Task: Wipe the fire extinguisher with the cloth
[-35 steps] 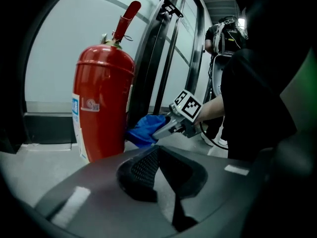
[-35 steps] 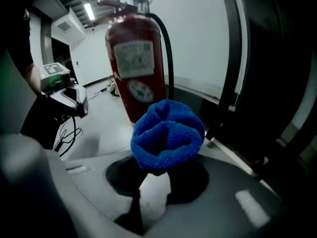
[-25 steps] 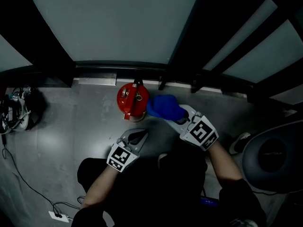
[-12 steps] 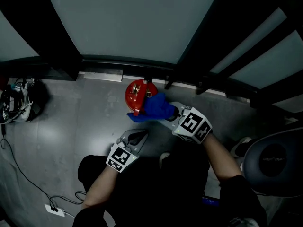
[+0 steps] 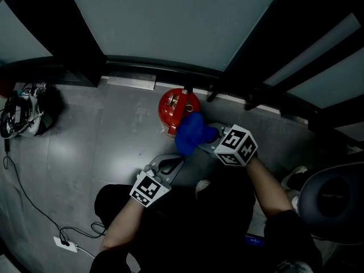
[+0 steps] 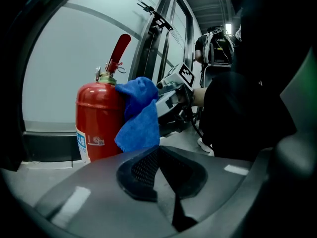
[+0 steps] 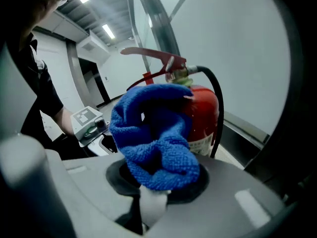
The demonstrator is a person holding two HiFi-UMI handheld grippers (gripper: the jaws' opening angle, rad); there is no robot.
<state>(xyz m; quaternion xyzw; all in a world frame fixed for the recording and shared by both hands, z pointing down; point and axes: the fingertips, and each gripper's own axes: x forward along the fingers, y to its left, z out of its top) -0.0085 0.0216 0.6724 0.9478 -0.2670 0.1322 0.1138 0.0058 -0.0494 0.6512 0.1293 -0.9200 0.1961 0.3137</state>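
Note:
A red fire extinguisher [image 5: 177, 108] stands on the grey floor against the dark wall base; it also shows upright with its red lever in the left gripper view [image 6: 96, 120] and behind the cloth in the right gripper view [image 7: 204, 115]. My right gripper [image 5: 206, 143] is shut on a bunched blue cloth [image 5: 190, 133] [image 7: 154, 138], which presses against the near right side of the cylinder [image 6: 139, 115]. My left gripper [image 5: 170, 164] hangs lower left of the extinguisher, jaws together, holding nothing.
A tangle of cables and gear [image 5: 23, 114] lies at the far left, with a cord and plug [image 5: 62, 242] trailing across the floor. A round dark chair base [image 5: 333, 195] sits at the right. Glass panels in dark frames rise behind the extinguisher.
My right gripper has carried the blue cloth from the extinguisher's right side onto its body and down its near side. The left gripper has stayed where it was.

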